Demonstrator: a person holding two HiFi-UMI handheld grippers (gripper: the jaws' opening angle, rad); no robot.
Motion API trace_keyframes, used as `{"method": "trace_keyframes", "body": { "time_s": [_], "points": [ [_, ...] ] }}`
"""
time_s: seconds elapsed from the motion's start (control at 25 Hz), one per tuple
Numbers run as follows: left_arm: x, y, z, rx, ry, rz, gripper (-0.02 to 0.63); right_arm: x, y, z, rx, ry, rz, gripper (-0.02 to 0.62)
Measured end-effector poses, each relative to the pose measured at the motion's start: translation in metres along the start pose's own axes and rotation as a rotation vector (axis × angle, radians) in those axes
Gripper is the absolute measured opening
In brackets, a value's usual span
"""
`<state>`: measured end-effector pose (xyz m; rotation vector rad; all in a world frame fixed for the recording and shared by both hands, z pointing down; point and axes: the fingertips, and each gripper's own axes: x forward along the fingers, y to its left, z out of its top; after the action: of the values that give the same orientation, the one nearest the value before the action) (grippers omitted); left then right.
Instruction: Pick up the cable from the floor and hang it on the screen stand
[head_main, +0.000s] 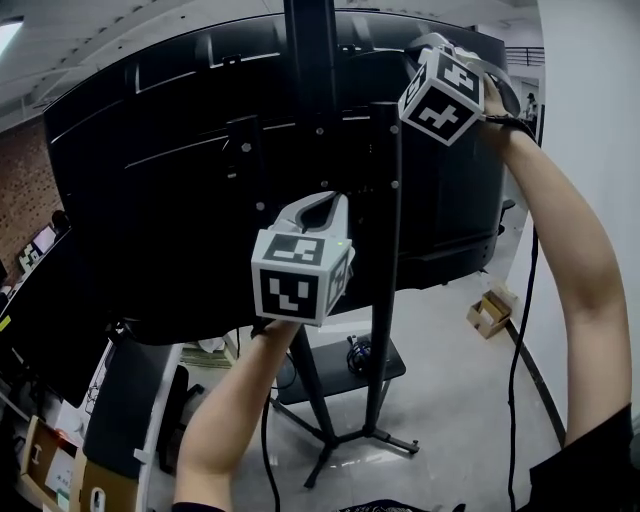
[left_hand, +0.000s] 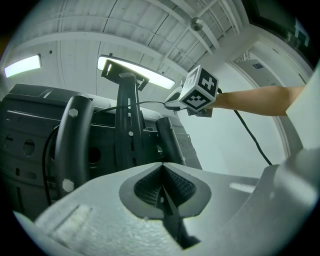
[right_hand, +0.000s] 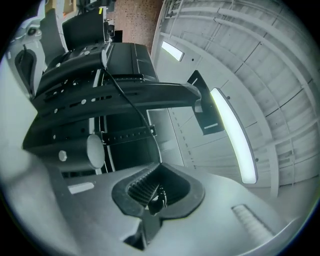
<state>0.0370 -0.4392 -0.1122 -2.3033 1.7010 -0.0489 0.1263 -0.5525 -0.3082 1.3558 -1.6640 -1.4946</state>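
The black cable (head_main: 520, 330) hangs down along my right forearm toward the floor. My right gripper (head_main: 430, 45) is raised at the top right of the screen stand (head_main: 385, 300), behind the big black screen (head_main: 150, 200). In the right gripper view the right gripper (right_hand: 155, 197) is shut on the cable (right_hand: 127, 100), which runs from the jaws up over the stand's bracket (right_hand: 125, 92). My left gripper (head_main: 325, 205) is lower, at the stand's middle. In the left gripper view it (left_hand: 161, 187) is shut with nothing visible between its pads; the cable (left_hand: 250, 137) drops from the right gripper (left_hand: 172, 102).
A cardboard box (head_main: 490, 310) lies on the floor by the white wall (head_main: 590, 100) at the right. The stand's low shelf (head_main: 345, 370) and tripod feet (head_main: 390, 440) are below. Desks and a dark chair (head_main: 130, 400) crowd the lower left.
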Motion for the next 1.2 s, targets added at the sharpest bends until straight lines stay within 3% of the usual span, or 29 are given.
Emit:
{"method": "trace_keyframes", "body": {
  "time_s": [0.72,1.08,1.2],
  "points": [
    [0.022,-0.032,-0.026,-0.021,0.032,-0.06,-0.002,-0.007,0.084,-0.04,0.148,0.012,0.188,0.014],
    [0.032,-0.039,-0.04,-0.031,0.05,-0.078,-0.002,-0.006,0.1,-0.036,0.334,0.025,0.26,0.012],
    [0.031,-0.039,-0.04,-0.028,0.048,-0.079,-0.002,-0.007,0.1,-0.035,0.443,0.027,0.283,0.012]
  ]
}}
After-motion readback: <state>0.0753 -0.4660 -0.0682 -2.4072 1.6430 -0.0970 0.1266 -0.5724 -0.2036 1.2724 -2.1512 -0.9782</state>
